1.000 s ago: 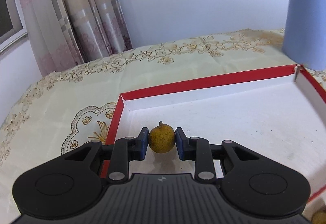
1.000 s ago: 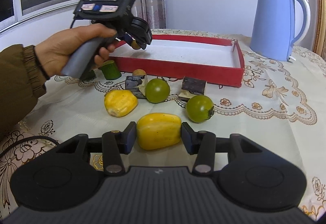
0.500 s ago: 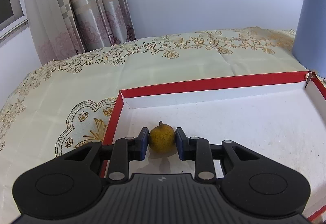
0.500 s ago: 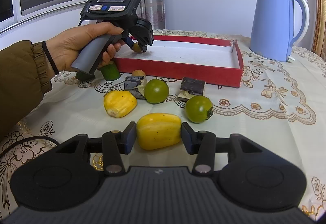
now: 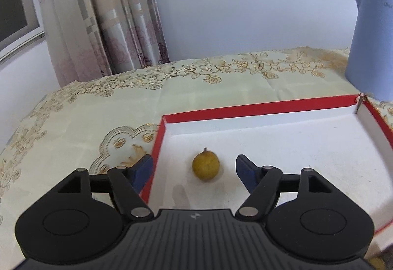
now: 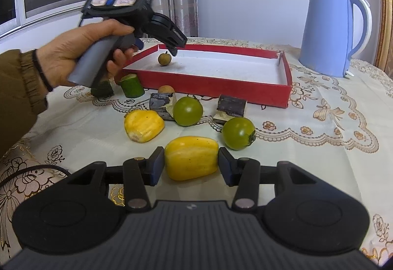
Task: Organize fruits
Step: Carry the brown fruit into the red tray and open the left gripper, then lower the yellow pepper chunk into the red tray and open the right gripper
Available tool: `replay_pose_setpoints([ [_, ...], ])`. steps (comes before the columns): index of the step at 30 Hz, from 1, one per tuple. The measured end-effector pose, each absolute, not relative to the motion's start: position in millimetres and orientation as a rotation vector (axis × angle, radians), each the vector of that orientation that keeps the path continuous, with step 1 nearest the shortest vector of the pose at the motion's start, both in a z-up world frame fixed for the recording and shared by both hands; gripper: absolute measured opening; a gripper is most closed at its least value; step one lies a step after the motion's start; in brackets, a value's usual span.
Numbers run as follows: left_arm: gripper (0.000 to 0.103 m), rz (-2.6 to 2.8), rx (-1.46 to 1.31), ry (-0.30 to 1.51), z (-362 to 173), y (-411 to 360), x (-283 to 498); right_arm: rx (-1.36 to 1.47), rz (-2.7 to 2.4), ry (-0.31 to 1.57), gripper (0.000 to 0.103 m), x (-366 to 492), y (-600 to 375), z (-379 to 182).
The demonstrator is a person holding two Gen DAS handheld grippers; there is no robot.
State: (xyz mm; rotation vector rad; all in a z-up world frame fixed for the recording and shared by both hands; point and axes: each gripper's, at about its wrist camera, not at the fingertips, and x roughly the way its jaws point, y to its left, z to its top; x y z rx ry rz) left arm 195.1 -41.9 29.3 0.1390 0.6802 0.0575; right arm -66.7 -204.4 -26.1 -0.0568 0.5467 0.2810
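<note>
A small brown round fruit [image 5: 205, 168] [image 6: 162, 59] lies on the white floor of the red tray [image 5: 245, 110] [image 6: 208, 79], near its left corner. My left gripper [image 5: 194, 161] [image 6: 175, 48] hovers just above it; its jaws are opening, one on either side of the fruit, and touch nothing. A person's hand [image 6: 98, 48] holds that gripper. My right gripper [image 6: 191, 163] sits low over the tablecloth with both pads against a yellow fruit piece [image 6: 191, 158] that rests on the table.
In front of the tray lie two green tomatoes [image 6: 188, 111] [image 6: 238, 133], another yellow piece [image 6: 143, 126], cucumber chunks [image 6: 131, 85], two dark blocks [image 6: 231, 109] and a small brown fruit [image 6: 166, 89]. A blue kettle [image 6: 329, 31] stands at the back right.
The left jaws have swung apart and let go of the small brown fruit, which now lies free in the tray. The left gripper has lifted a little. The right gripper has not moved.
</note>
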Motion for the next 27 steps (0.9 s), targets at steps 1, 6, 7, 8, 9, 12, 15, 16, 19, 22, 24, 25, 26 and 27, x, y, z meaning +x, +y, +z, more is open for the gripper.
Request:
replay_pose_setpoints([
  [1,0.076,0.058,0.126,0.680,32.1,-38.8,188.8,-0.057,0.282,0.547,0.045,-67.3,-204.4,-26.0],
  [6,0.091,0.071,0.094,0.627,45.5,-20.9,138.1,-0.052,0.282,0.537,0.045,-69.0,-205.9,-22.3],
  [7,0.093,0.081,0.097,0.604,46.4,-18.6,127.6,-0.046,0.283,0.533,0.045,-69.0,-206.9,-20.0],
  [8,0.095,0.094,0.106,0.575,46.3,-16.5,116.0,-0.044,0.285,0.530,0.045,-68.8,-207.5,-17.9],
  [9,0.098,0.106,0.115,0.557,45.8,-15.4,108.7,-0.046,0.284,0.524,0.045,-68.6,-208.0,-14.9],
  [12,0.099,0.135,0.121,0.515,40.6,-13.8,96.6,-0.068,0.269,0.508,0.045,-64.8,-207.8,-7.2],
  [15,0.099,0.110,0.098,0.497,35.3,-11.8,98.2,-0.088,0.251,0.485,0.045,-56.4,-209.7,3.8],
  [16,0.099,0.096,0.090,0.497,32.8,-11.0,100.3,-0.094,0.244,0.471,0.045,-53.3,-210.4,9.1],
  [19,0.099,0.086,0.087,0.531,25.2,-5.3,103.4,-0.098,0.233,0.437,0.045,-44.4,-212.5,21.2],
  [22,0.099,0.096,0.051,0.537,23.7,3.9,101.7,-0.084,0.232,0.425,0.045,-30.8,-213.4,26.8],
  [24,0.099,0.099,0.034,0.537,24.1,7.1,101.3,-0.081,0.228,0.421,0.045,-23.4,-212.4,27.7],
  [25,0.099,0.097,0.029,0.537,23.7,7.6,101.6,-0.081,0.227,0.419,0.045,-20.6,-212.1,27.8],
  [26,0.099,0.097,0.030,0.537,23.1,7.3,101.4,-0.080,0.228,0.418,0.045,-16.9,-211.5,27.7],
  [27,0.099,0.097,0.036,0.540,22.5,6.5,101.4,-0.077,0.230,0.419,0.045,-12.2,-211.7,28.4],
])
